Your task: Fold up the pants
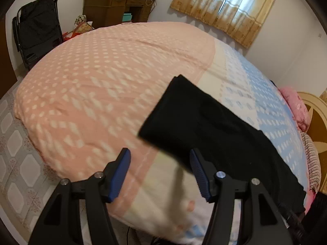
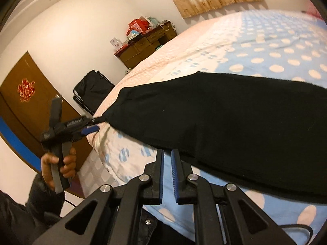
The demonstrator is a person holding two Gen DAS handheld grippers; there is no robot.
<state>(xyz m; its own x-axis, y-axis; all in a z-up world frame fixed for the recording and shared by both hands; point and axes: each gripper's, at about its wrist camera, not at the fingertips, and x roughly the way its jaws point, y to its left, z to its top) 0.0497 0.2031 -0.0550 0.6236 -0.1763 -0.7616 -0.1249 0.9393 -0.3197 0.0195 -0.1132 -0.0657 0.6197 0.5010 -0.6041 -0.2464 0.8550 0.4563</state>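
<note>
The black pants [image 1: 214,126] lie folded in a long strip on the bed's pink-and-blue dotted cover [image 1: 92,81]. In the left wrist view my left gripper [image 1: 159,151] stands open over the cover at the near edge, nothing between its blue pads; the pants' edge runs just behind its right finger [image 1: 199,173]. The right wrist view shows the pants [image 2: 224,122] stretching to the right, and the left gripper [image 2: 95,123] in a hand beside their left corner. My right gripper [image 2: 168,151] hovers at the pants' near edge, pads almost together, holding nothing.
A black folding chair with dark clothing [image 1: 38,30] and a cluttered wooden desk [image 1: 116,8] stand beyond the bed's far end. A curtained window [image 1: 224,6] is on the far wall, a pink pillow [image 1: 296,106] lies at the headboard. Tiled floor [image 1: 16,143] lies left; a brown door [image 2: 20,94] is nearby.
</note>
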